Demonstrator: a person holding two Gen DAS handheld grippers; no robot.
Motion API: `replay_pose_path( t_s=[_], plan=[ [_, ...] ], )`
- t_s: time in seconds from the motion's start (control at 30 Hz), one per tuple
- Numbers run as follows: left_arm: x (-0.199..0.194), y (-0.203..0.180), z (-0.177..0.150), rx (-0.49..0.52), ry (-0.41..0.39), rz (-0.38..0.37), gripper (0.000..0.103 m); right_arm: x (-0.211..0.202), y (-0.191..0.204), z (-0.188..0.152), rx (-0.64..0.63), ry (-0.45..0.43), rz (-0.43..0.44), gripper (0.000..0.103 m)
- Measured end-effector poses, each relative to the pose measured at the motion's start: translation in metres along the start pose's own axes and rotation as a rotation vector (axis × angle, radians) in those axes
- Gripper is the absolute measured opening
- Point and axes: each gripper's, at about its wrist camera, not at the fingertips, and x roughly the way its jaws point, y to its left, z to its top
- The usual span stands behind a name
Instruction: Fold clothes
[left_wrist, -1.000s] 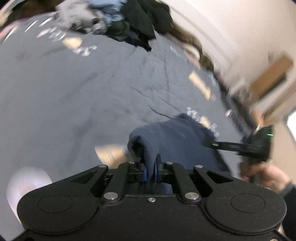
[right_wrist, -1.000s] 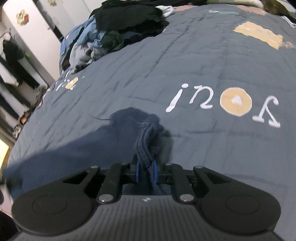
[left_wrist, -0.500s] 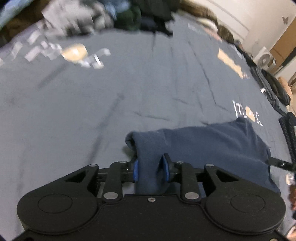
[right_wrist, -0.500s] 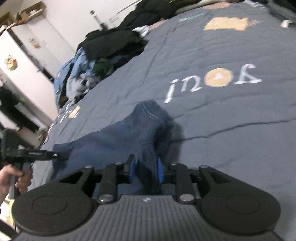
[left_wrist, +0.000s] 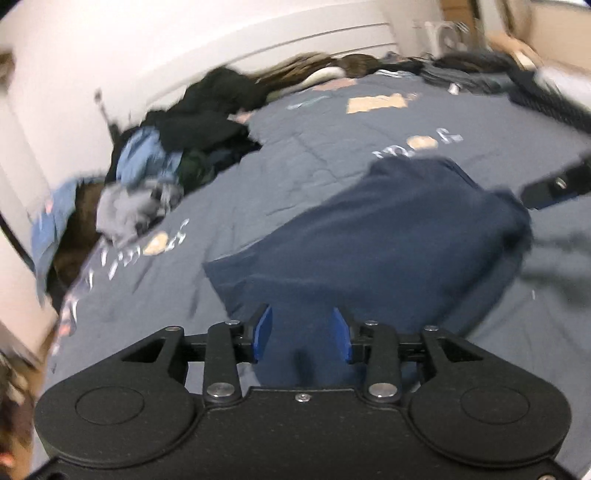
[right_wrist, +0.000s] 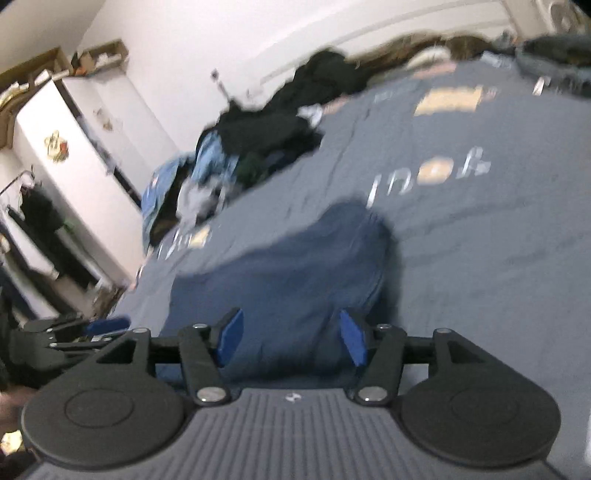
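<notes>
Two grippers were in my hands, both with jaws spread apart and clamping nothing. My left gripper (left_wrist: 302, 334) stood over the near edge of the navy garment (left_wrist: 369, 243), cloth lying slack between its blue pads (left_wrist: 263, 332). My right gripper (right_wrist: 291, 341) hung likewise over that garment (right_wrist: 288, 273), which lay flat near the bed's near edge on the grey quilt (right_wrist: 480, 240). One heap of unfolded clothes (left_wrist: 177, 155) sat at the bed's far left corner.
</notes>
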Motion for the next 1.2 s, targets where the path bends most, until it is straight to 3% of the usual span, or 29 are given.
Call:
replay_pose_path(
  t_s=[0.23,0.6,0.8,0.83,0.87,0.93,1.03,1.07,1.1,1.2],
  plan=[
    [-0.005,-0.064,-0.03,0.345,-0.093,0.113,0.037,0.005,-0.006,-0.017,0.066,0.005,0.011,0.059],
    [0.017,-0.1,-0.049,0.593,-0.103,0.114,0.037,0.012,-0.02,-0.022,0.182,-0.061,0.033,0.059],
    [0.029,-0.106,-0.052,0.644,-0.123,0.159,0.036,0.019,-0.019,-0.02,0.193,-0.083,0.044,0.06],
    [0.028,-0.105,-0.05,0.635,-0.124,0.151,0.033,0.021,-0.019,-0.02,0.191,-0.085,0.035,0.06],
    [0.027,-0.103,-0.048,0.618,-0.126,0.142,0.02,0.022,-0.02,-0.019,0.191,-0.088,0.032,0.06],
    [0.02,-0.093,-0.037,0.546,-0.139,0.129,0.017,0.022,-0.021,-0.018,0.204,-0.118,0.043,0.059],
    [0.016,-0.082,-0.028,0.486,-0.149,0.136,0.016,0.014,-0.024,-0.015,0.247,-0.185,0.099,0.045],
    [0.018,-0.082,-0.028,0.488,-0.147,0.146,0.016,0.011,-0.023,-0.013,0.249,-0.202,0.118,0.029],
    [0.019,-0.081,-0.028,0.491,-0.145,0.157,0.019,0.01,-0.023,-0.012,0.248,-0.206,0.125,0.024],
    [0.029,-0.091,-0.038,0.568,-0.116,0.169,0.021,0.013,-0.023,-0.01,0.254,-0.19,0.124,0.026]
  ],
)
